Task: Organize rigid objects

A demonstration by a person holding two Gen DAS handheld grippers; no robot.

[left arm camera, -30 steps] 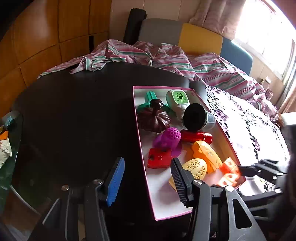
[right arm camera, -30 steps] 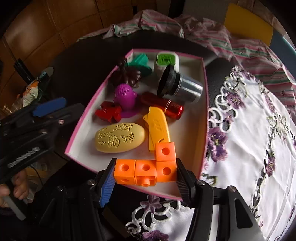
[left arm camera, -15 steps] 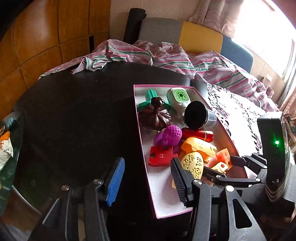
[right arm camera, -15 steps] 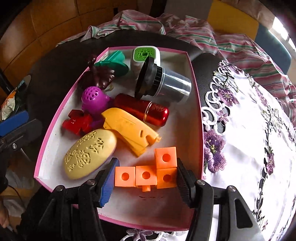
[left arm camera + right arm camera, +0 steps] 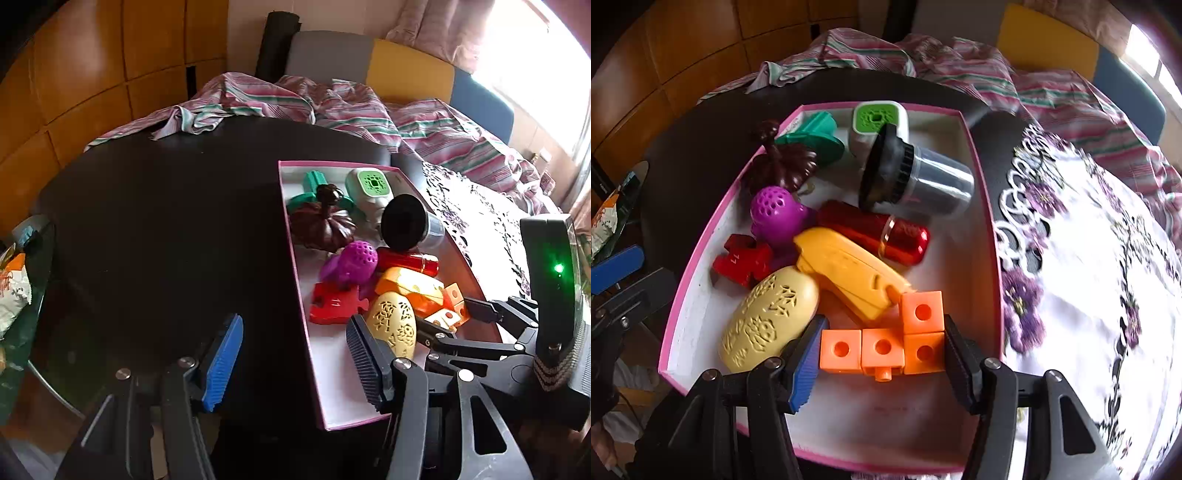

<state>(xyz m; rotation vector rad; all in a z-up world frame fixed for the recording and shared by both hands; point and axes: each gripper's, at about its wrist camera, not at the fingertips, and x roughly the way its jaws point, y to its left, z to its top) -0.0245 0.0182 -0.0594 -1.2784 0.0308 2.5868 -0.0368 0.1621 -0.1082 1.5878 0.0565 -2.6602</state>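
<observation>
My right gripper [image 5: 882,363] is shut on an L-shaped piece of orange cubes [image 5: 886,341] and holds it low inside the pink-rimmed white box [image 5: 991,236], beside a yellow oval [image 5: 768,319] and a yellow-orange toy [image 5: 849,271]. The box also holds a red cylinder [image 5: 875,230], a purple ball toy [image 5: 775,214], a red puzzle piece [image 5: 742,260], a lens cup [image 5: 916,177], a green-white device [image 5: 877,120] and a brown pumpkin [image 5: 783,162]. My left gripper [image 5: 295,360] is open and empty over the dark table by the box's left wall [image 5: 295,280].
A white cloth with purple flowers [image 5: 1089,258] lies right of the box. Striped fabric [image 5: 332,107] is heaped behind the dark round table [image 5: 166,229]. A snack bag [image 5: 11,291] lies at the far left.
My right gripper has carried the orange cubes from the box's near rim forward and down into the box. My left gripper has stayed in place.
</observation>
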